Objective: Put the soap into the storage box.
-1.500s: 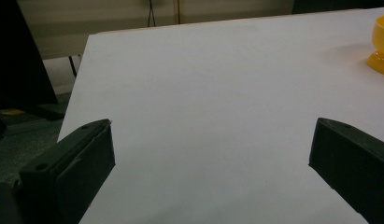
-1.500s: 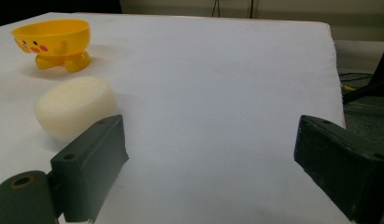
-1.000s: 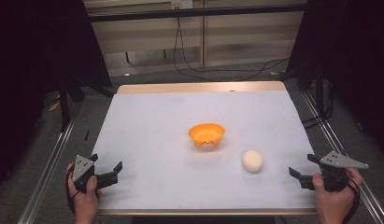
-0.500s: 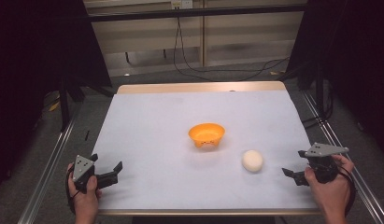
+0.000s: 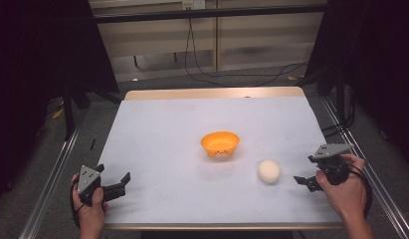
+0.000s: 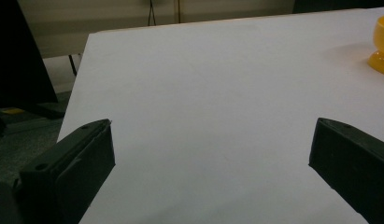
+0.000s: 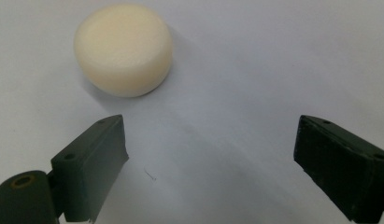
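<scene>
An orange bowl [image 5: 220, 144] stands near the middle of the white table [image 5: 162, 144]. A cream round puck [image 5: 268, 171] lies to its right and nearer the front. My right gripper [image 5: 304, 171] hovers just right of the puck, open and holding nothing. In the right gripper view the puck [image 7: 124, 49] lies ahead and to the left of the open right gripper [image 7: 210, 140]. My left gripper [image 5: 114, 174] rests at the front left corner, open and holding nothing. In the left gripper view the bowl [image 6: 381, 44] sits at the far right edge, well beyond the open left gripper [image 6: 213, 140].
The tabletop has a wooden back edge [image 5: 212, 93]. Metal rails [image 5: 52, 174] run along both sides. Cables [image 5: 242, 74] lie on the floor behind the table.
My right gripper has moved left and forward toward the cream puck and tilted down. The left gripper, bowl and puck have stayed put.
</scene>
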`<state>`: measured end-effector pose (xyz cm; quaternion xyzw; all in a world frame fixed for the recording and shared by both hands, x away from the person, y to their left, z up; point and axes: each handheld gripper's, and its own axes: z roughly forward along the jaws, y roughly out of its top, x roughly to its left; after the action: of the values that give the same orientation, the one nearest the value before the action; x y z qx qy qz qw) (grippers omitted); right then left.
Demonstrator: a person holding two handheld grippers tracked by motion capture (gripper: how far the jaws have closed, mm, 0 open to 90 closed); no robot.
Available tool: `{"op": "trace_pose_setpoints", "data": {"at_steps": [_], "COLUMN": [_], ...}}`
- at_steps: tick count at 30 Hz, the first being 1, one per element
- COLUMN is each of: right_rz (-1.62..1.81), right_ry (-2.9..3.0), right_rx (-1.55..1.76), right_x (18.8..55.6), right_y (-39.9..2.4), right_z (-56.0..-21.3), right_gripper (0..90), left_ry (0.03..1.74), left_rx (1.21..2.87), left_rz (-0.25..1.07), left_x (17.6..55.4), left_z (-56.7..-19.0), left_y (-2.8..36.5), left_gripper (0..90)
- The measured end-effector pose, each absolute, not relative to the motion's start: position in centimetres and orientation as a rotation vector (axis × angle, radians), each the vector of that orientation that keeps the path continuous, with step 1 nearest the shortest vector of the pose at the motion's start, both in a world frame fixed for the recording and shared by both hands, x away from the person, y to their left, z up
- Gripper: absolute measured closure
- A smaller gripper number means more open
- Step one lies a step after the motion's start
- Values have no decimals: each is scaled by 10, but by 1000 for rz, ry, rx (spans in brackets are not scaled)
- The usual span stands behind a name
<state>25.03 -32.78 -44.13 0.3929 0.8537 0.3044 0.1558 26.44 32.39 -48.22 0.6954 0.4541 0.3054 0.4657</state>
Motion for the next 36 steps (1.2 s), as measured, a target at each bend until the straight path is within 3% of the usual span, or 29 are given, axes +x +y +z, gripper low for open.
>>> {"op": "trace_pose_setpoints", "data": {"at_steps": [36], "right_rz": [879], "right_ry": [2642], "right_rx": [974], "right_x": [286], "right_y": [-279], "right_z": [-430], "right_gripper": [146], "left_ry": [1113], "left_rx": [1706], "left_rz": [750], "left_x": [264], "left_z": [-482], "left_y": [324], "left_gripper": [0]}}
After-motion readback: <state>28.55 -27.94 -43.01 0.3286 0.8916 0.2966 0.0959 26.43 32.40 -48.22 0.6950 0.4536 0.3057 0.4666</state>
